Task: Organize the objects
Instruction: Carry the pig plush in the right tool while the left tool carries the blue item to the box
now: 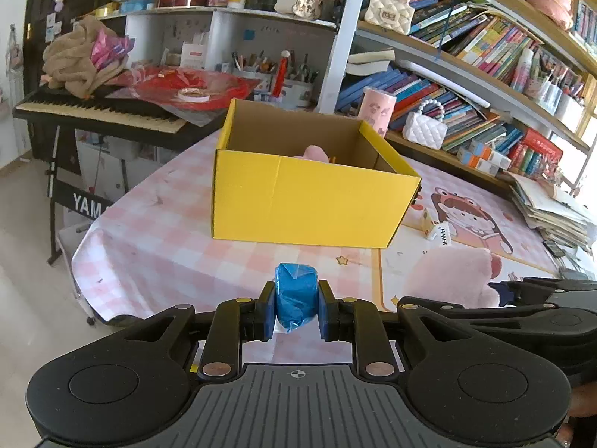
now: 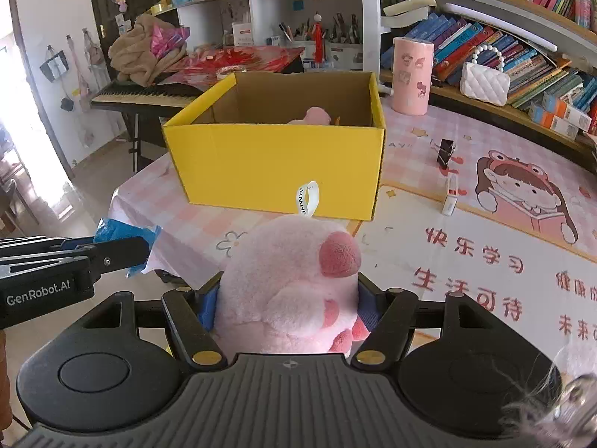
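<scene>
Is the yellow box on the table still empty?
No, a pink plush toy already lies inside the yellow box, its top showing above the front wall in the right wrist view.

Pink item in yellow box: ahead of the left jaws, only a rounded pink top showing above the near wall; rest hidden, kind unclear.
Blue wrapped bundle: sides covered by the pads of the left jaws, underside out of sight.
Pink plush: filling the right jaws, flanks hidden by the pads, base behind the gripper body.
White loop tag: just ahead of the right jaws, lettering too small to read fully.
Keyboard: far left of the left jaws, partly buried under cloth and red sheets, stand lettering cut short.
Bottom right corner, right wrist view: blurred, unidentifiable.
</scene>
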A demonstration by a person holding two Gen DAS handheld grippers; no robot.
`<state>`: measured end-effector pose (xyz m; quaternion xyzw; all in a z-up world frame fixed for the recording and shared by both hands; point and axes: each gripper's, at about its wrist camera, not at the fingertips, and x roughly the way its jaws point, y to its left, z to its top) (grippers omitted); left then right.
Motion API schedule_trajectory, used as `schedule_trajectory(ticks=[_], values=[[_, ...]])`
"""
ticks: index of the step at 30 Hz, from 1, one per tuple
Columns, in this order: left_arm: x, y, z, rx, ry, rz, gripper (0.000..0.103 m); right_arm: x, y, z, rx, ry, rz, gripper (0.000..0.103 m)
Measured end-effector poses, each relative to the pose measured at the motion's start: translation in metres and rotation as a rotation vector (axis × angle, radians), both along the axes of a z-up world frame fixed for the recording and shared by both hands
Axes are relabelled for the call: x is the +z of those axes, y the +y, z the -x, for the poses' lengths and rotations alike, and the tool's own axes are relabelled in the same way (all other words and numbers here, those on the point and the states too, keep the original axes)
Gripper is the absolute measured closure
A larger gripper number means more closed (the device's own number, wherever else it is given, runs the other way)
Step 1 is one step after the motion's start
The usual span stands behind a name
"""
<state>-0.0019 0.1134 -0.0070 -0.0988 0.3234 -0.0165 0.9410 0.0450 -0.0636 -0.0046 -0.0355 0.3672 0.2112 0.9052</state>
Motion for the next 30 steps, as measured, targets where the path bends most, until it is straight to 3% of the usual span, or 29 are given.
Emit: schedule_trajectory(ticks=[21, 30], values=[[0.001, 0.033, 0.026, -0.056, -0.024, 0.004, 0.083, -0.003, 0.035, 0.037, -0.047, 0.025, -0.007, 0.036], [0.014, 0.033, 0.011, -0.076, -0.081, 0.008, 0.083, 0.004, 0.033, 0.03, -0.066, -0.002, -0.007, 0.036]])
